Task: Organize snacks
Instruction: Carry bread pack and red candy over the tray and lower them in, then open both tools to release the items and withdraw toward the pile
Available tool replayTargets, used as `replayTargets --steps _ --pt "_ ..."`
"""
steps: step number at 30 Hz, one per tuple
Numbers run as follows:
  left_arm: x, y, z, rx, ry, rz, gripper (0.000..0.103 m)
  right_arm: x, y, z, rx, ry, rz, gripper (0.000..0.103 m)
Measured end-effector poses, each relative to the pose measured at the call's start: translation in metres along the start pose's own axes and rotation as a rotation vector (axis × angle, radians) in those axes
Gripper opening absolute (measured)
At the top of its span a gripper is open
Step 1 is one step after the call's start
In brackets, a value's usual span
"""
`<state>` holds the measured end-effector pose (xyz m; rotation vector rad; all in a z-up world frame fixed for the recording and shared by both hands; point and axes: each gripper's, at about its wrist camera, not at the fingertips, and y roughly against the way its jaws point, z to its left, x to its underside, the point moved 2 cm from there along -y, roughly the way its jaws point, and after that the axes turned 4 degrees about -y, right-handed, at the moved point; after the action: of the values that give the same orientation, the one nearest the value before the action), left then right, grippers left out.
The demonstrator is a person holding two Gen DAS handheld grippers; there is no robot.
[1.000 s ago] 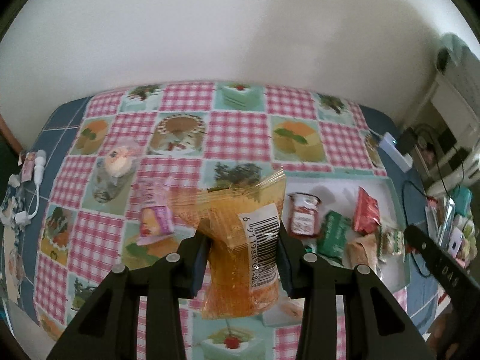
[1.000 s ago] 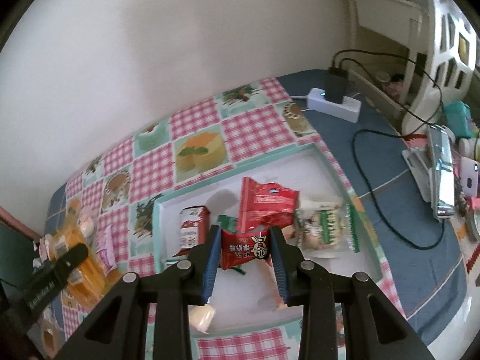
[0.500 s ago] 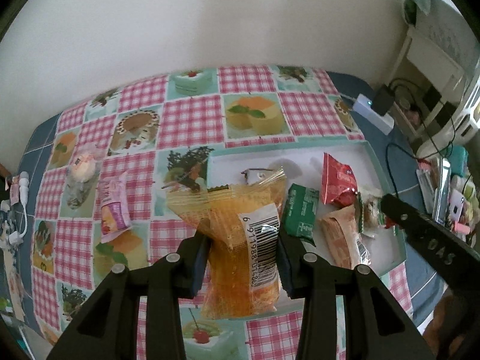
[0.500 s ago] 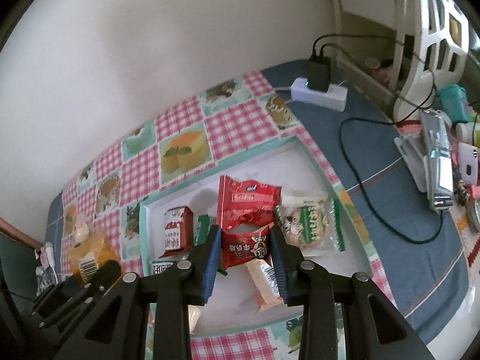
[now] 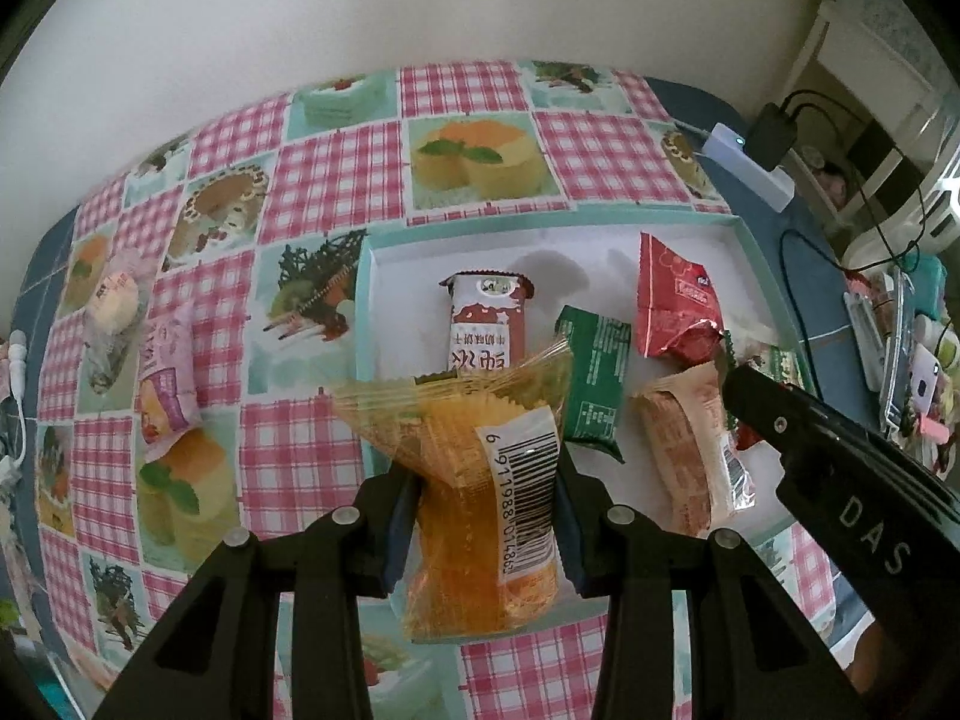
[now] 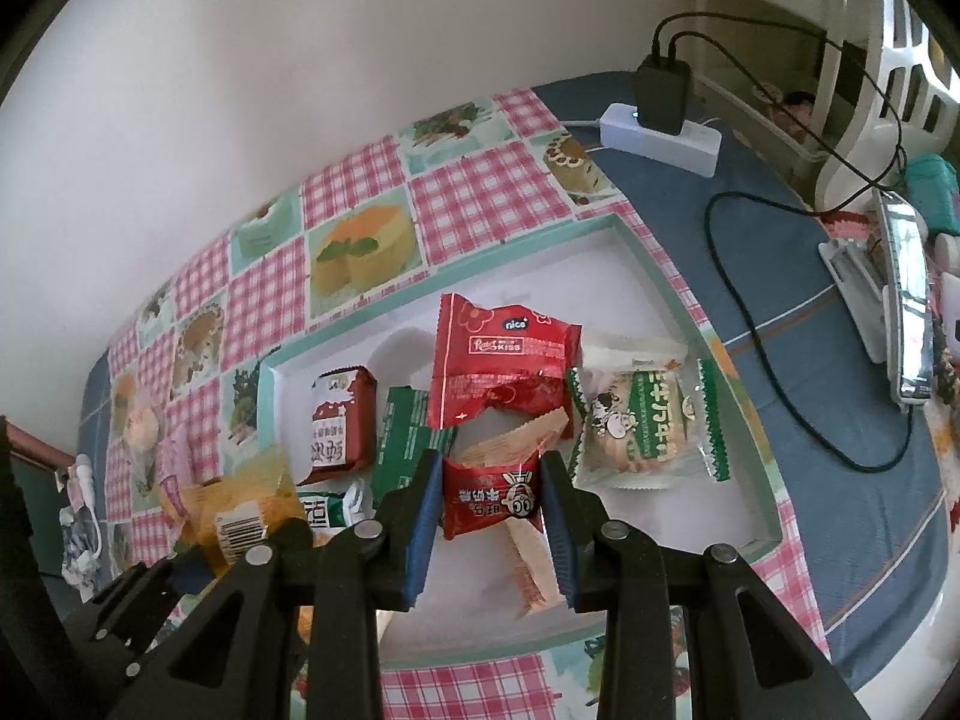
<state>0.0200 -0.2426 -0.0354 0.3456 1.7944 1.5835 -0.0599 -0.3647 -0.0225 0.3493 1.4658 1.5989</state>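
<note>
My left gripper [image 5: 486,516] is shut on an orange snack pack [image 5: 480,480] with a barcode, held above the near left edge of the white tray [image 5: 600,234]. My right gripper [image 6: 489,516] is shut on a small red snack packet [image 6: 492,498] above the tray [image 6: 540,264]. In the tray lie a brown-and-white packet [image 5: 486,324], a green packet [image 5: 594,384], a red packet [image 5: 672,300], a peach packet [image 5: 690,444] and a green-and-white cookie pack [image 6: 642,420]. The orange pack also shows in the right wrist view [image 6: 240,504].
A pink snack packet [image 5: 165,378] and a clear wrapped bun [image 5: 111,318] lie on the checked tablecloth left of the tray. A white power strip with charger [image 6: 660,120], cables and a phone on a stand [image 6: 906,300] sit to the right. White earphones [image 5: 15,360] lie at the far left.
My left gripper has carried the orange pack to the right, up to the tray's left edge. My right gripper has moved closer over the tray, still gripping the red packet.
</note>
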Motion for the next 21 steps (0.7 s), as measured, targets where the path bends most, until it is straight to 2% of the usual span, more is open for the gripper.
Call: replayTargets --steps 13,15,17,21 --pt "-0.0034 -0.0042 0.0001 0.026 0.008 0.002 0.043 0.0007 -0.0077 0.0034 0.001 0.001 0.022 0.036" --pt "-0.0038 -0.0032 0.0006 0.026 0.01 -0.001 0.055 0.0004 -0.0073 0.0038 0.002 0.003 0.021 0.036" --pt "-0.0044 -0.0014 0.0015 0.029 0.015 -0.007 0.062 0.0004 -0.0072 0.004 0.002 0.003 0.021 0.036" --pt "-0.005 0.0002 0.003 0.023 0.016 -0.011 0.064 -0.0005 -0.0066 0.0028 0.006 -0.003 0.019 0.036"
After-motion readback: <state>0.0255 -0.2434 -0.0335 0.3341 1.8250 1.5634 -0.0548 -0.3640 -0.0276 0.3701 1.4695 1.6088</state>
